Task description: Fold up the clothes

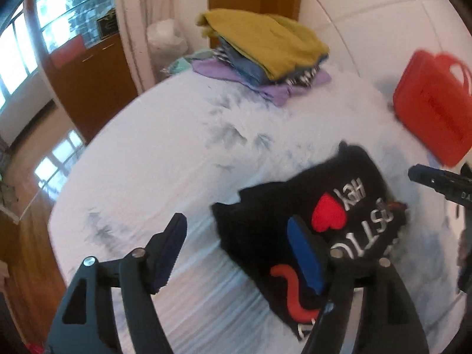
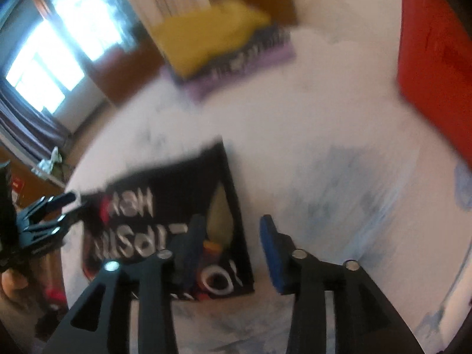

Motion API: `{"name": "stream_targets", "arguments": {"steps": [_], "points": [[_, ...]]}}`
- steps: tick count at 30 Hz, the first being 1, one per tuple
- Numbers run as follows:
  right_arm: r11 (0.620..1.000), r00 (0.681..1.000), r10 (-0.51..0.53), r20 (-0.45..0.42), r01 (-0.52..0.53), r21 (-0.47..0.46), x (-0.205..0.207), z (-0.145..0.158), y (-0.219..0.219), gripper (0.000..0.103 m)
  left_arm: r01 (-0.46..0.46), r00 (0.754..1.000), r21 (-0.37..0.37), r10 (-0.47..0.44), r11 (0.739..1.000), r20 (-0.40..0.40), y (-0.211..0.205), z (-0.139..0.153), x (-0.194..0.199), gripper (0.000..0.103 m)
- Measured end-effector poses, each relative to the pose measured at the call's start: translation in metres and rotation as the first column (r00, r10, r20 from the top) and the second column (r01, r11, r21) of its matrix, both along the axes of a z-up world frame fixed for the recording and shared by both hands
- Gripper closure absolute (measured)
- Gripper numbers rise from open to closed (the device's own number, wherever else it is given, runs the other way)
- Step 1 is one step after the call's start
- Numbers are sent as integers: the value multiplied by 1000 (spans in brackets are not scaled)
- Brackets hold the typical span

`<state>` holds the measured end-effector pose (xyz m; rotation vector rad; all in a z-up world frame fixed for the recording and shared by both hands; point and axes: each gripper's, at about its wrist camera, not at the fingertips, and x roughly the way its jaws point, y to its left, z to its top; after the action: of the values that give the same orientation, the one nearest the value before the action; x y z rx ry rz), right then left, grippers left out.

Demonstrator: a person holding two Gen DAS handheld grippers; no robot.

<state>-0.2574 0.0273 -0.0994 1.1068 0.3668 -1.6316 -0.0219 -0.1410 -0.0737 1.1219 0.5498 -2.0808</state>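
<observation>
A folded black T-shirt (image 1: pixel 309 209) with white lettering and a red heart lies on the white bed sheet (image 1: pixel 165 159). My left gripper (image 1: pixel 236 242) is open and empty, hovering above the shirt's left edge. In the right wrist view, the same shirt (image 2: pixel 177 200) lies flat; my right gripper (image 2: pixel 233 236) is open and empty above its right edge. The right gripper's tip (image 1: pixel 436 183) shows at the right of the left wrist view, and the left gripper (image 2: pixel 50 209) shows at the left of the right wrist view. Both views are blurred.
A stack of folded clothes (image 1: pixel 265 50) with a mustard garment on top sits at the far side of the bed, also seen in the right wrist view (image 2: pixel 212 38). A red plastic basket (image 1: pixel 433 109) lies at the right. Wooden furniture (image 1: pixel 88 79) and windows lie to the left.
</observation>
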Motion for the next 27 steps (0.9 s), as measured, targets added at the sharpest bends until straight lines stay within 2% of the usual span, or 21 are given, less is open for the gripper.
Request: {"name": "stream_targets", "arguments": {"steps": [2,4,5,9,10,11,12,13,14,18,20,23,26,27], "points": [[999,1000,6,-20,-7,-42,1,17,-3,35,-11,1000,16,12,1000,-21,2,14,8,32],[997,999,48,-3,-48,-68,6,25,-14,26,1,999,43,1,999,-43,7,16,6,32],[996,998,69,4,-68,-65,10,26,-18,25,13,998,59,-9,998,-55,10,14,3,32],[991,992,130,11,-130,15,27,14,-24,26,58,998,95,-57,994,-14,25,-14,-6,33],[989,990,143,2,-143,40,32,12,-18,31,68,998,102,-68,993,-4,29,-23,-8,33],[986,988,157,-7,-156,65,38,9,-12,46,78,997,100,-80,992,15,31,-31,-10,37],[982,985,171,-10,-170,88,42,7,-6,55,82,995,97,-86,992,42,32,-40,-12,40],[977,982,187,2,-186,105,46,2,-2,68,85,993,94,-92,992,70,33,-49,-14,41],[971,979,201,13,-201,132,49,-7,0,71,78,992,101,-87,992,90,31,-58,-15,40],[955,986,164,6,-160,251,39,-41,-1,71,65,990,120,-79,991,116,26,-76,-16,38],[954,992,128,-18,-118,275,31,-43,0,71,75,989,132,-90,988,115,25,-67,-14,38],[977,992,126,-17,-121,178,27,-19,1,71,73,997,139,-75,988,8,19,-35,-4,38],[987,990,144,9,-144,71,27,4,-14,71,60,998,89,-57,994,-34,12,-16,-9,38],[986,988,153,32,-155,60,27,2,-23,71,52,999,76,-52,996,-12,8,-18,-15,38]]}}
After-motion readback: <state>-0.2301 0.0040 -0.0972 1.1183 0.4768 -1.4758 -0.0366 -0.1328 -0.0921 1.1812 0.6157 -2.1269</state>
